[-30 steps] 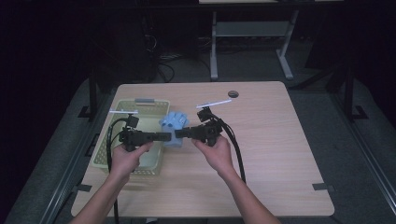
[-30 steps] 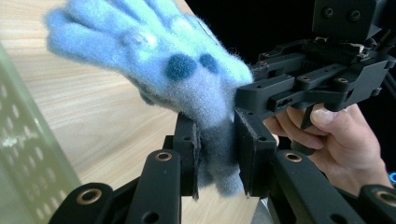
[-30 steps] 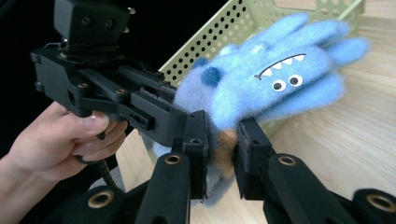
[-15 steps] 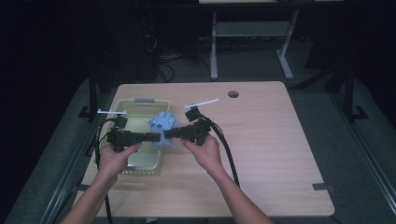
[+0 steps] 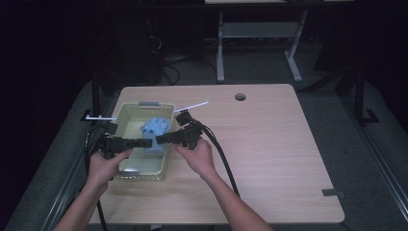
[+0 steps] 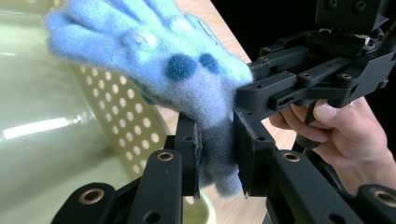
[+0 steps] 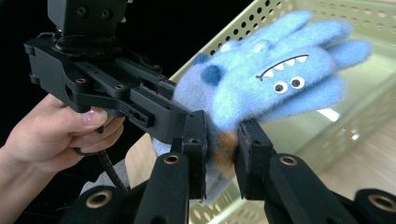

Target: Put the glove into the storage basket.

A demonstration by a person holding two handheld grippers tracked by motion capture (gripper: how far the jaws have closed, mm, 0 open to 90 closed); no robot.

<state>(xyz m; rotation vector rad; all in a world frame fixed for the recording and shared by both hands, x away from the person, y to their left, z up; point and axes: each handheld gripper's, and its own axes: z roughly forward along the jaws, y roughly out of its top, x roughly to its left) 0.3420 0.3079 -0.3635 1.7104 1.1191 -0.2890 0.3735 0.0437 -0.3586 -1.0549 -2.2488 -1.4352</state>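
Both grippers, left gripper and right gripper, clamped on blue glove.

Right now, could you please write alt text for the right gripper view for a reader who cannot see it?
Two black claws, the right claw near and the left claw opposite, pinch a fuzzy blue monster glove above a pale green perforated basket. A hand holds the far claw.

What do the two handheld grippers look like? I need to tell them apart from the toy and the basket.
Both the left gripper and the right gripper are matte black, built of bolted plates with brass-ringed pivots and flat rectangular pads. A black cable trails from each, and a thin white rod sticks out. The forearms are bare, no sleeves.
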